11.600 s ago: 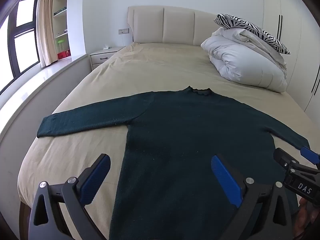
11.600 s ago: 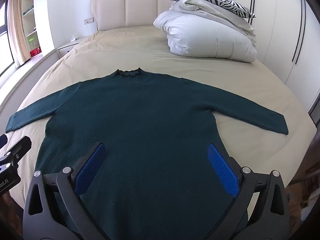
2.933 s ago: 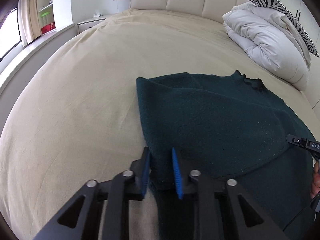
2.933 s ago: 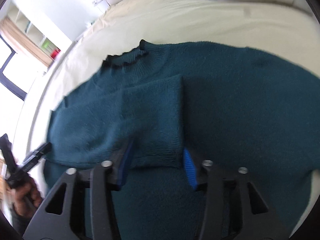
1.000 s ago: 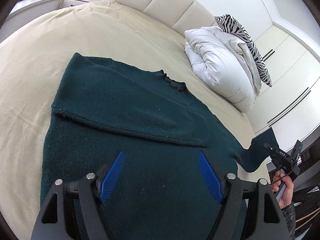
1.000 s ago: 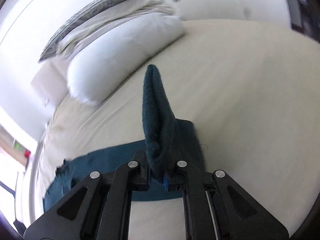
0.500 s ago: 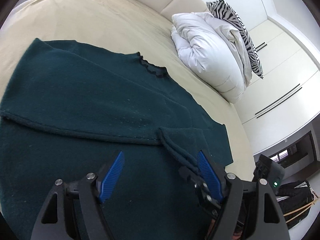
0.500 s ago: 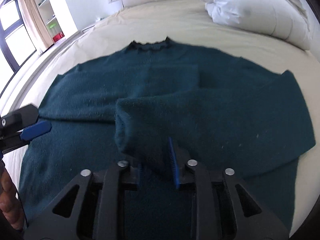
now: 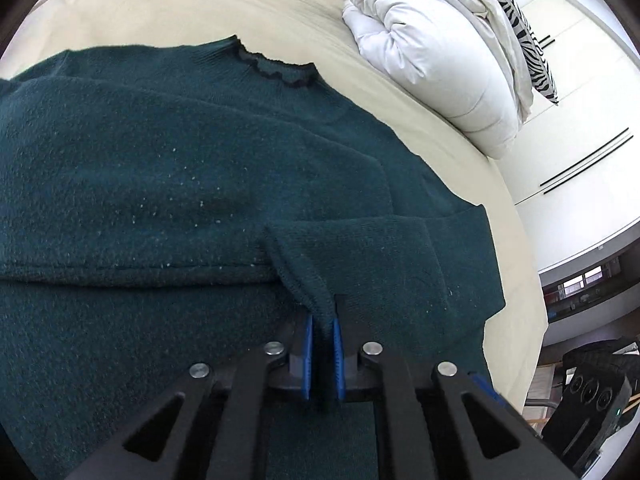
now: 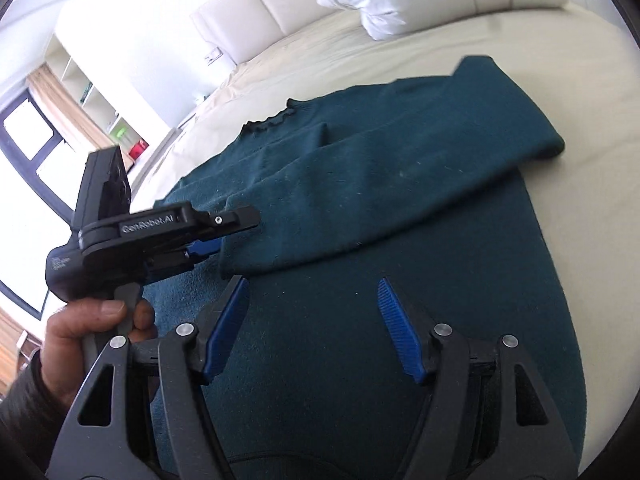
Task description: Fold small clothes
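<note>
so the dark green sweater (image 9: pixel 168 168) lies flat on the beige bed (image 9: pixel 200 4), its frilled collar (image 9: pixel 276 68) pointing toward the padded headboard (image 10: pixel 280 4) and its hem toward the foot edge where the person stands. its long axis runs from foot to head of the bed, and it sits nearer the foot than the white duvet (image 9: pixel 432 52) and striped pillow (image 9: pixel 516 20) piled at the head-end corner.

by the look of it the folding is partway through. both sleeves are brought in across the chest, so the garment now reads as a rough rectangle with a band of doubled cloth across its upper half. the body itself is not yet folded, so the lengthwise or hem-to-collar fold seems to be what is left.

the left gripper (image 9: pixel 320 332) has its blue pads nearly together, pinching the cuff (image 9: pixel 308 284) of the sleeve that comes in from the right, roughly at the middle of the sweater. the right gripper (image 10: pixel 312 324) hangs over the lower body of the sweater with its jaws spreading apart and nothing between them; the cloth lies below, untouched. a hand (image 10: pixel 92 324) holds the left tool's handle on the window side.
</note>
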Available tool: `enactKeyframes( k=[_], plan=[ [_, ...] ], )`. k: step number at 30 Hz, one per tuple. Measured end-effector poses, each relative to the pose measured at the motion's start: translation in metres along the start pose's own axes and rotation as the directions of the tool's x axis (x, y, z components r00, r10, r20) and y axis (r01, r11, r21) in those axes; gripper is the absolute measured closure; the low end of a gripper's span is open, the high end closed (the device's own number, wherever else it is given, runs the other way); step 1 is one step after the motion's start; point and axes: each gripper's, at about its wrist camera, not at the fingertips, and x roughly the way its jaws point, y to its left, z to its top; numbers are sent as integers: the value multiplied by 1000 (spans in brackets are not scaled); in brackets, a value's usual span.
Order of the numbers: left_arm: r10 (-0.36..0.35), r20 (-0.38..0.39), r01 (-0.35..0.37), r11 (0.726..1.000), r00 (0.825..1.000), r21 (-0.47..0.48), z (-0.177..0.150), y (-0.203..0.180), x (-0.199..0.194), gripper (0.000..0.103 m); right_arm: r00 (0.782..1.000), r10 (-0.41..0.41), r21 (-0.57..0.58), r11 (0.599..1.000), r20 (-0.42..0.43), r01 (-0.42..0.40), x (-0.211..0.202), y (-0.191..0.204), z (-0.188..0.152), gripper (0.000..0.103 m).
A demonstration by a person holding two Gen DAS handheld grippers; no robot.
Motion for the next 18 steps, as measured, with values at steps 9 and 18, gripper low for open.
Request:
enactKeyframes(
  k=[9,18],
  plan=[
    [38,227,-90,971,973,223,32,-32,-79,95,994,-39,69,997,103,32,-23,-26,34,38],
    [148,185,-165,983,972,82,59,64,-57,95,982,-152,146,980,112,135,-18,-62,68,38]
  ],
)
